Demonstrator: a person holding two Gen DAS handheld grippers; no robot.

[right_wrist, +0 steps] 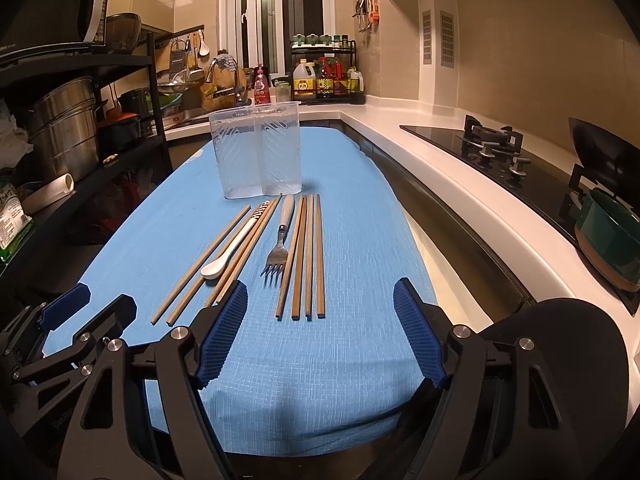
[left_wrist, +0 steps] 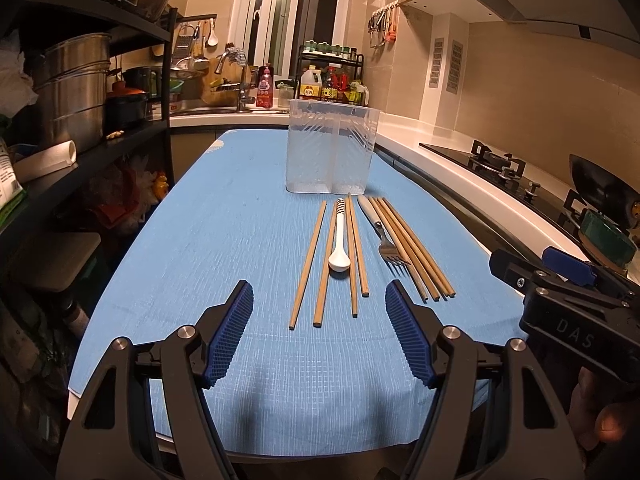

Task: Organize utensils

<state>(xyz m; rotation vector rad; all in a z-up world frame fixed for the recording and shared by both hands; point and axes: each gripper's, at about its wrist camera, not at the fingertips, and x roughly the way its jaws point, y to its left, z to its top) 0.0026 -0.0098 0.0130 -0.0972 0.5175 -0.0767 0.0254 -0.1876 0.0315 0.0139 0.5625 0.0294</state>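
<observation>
Left wrist view. Left hand-held gripper point(left_wrist: 320, 328) has its jaws apart, nothing between the blue pads point(left_wrist: 234, 332); it hangs above the near end of the blue cloth on the desk point(left_wrist: 160, 280). Utensils lie loose ahead in two clusters. Left cluster: four wooden chopsticks point(left_wrist: 308, 264) with a white spoon point(left_wrist: 339, 240) lying among them, bowl toward the camera. Right cluster: a fork point(left_wrist: 390, 246), tines toward the camera, just beside four more chopsticks point(left_wrist: 416, 252). All lie roughly parallel, pointing at the clear two-compartment holder point(left_wrist: 332, 148) standing upright at the far end of the row; both compartments look empty. The right hand-held gripper point(left_wrist: 560, 280) shows at the frame's right edge, fingers of a hand point(left_wrist: 600, 420) behind it.

Right wrist view. Right hand-held gripper point(right_wrist: 320, 328), jaws likewise apart and empty, sits in line with the near ends of the right chopsticks point(right_wrist: 304, 256) and the fork point(right_wrist: 276, 248). Spoon point(right_wrist: 236, 240) and left chopsticks point(right_wrist: 200, 268) angle toward the lower left. Holder point(right_wrist: 256, 152) beyond, unobstructed.

Judgement: sorting not yet begun. Each gripper faces its own cluster, probably so each side can be lifted by the near ends and dropped into a compartment. Thin sticks lying flat may roll or slip.
</observation>
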